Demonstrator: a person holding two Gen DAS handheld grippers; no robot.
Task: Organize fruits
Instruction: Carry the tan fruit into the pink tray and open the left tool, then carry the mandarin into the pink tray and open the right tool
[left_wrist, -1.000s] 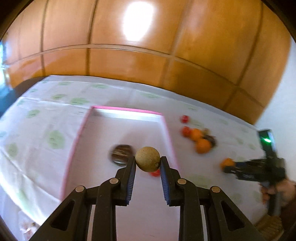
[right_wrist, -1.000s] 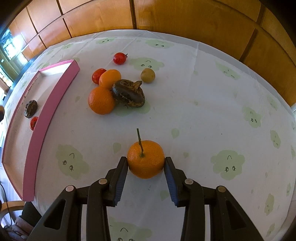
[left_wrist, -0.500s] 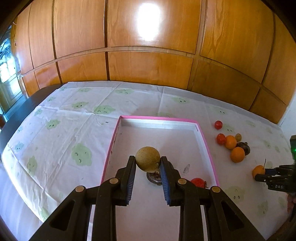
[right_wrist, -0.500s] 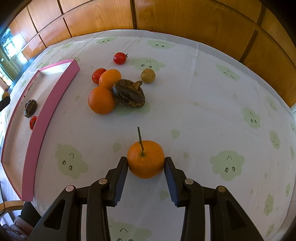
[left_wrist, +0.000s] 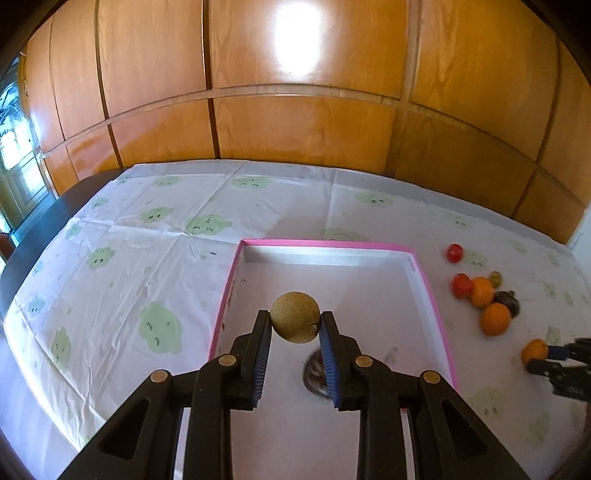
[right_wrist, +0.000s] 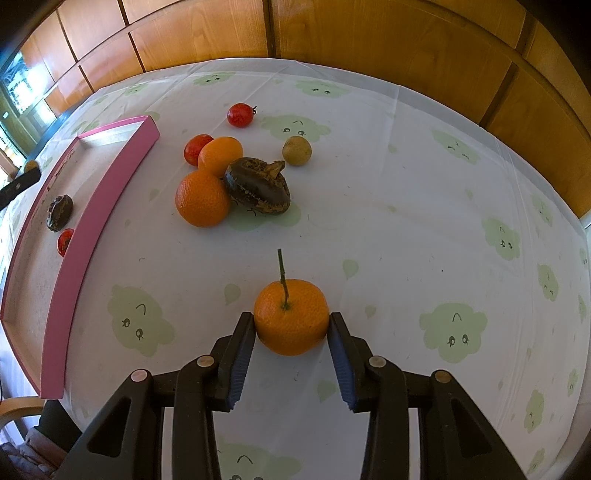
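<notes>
**Both grippers loaded; tray placement pending**

My left gripper (left_wrist: 295, 325) has its jaws clamped on a small tan round fruit (left_wrist: 294, 316), held above the near half of the pink-rimmed tray (left_wrist: 430, 295). A dark wrinkled fruit (left_wrist: 314, 373) lies on the tray floor just below and to the right of my fingers. I judge the sound method is to lower until the fruit nearly touches the floor, off to the left of that dark fruit, then part the jaws slowly so it does not roll.

My right gripper (right_wrist: 291, 325) has its jaws clamped on a stemmed mandarin (right_wrist: 291, 319) over the tablecloth (right_wrist: 406, 184), well apart from the tray. The remaining pile sits beyond it: two oranges, a dark fruit (right_wrist: 258, 186), two tomatoes and another tan fruit (right_wrist: 296, 150). One tomato (right_wrist: 65, 242) already lies inside the tray wall.
</notes>
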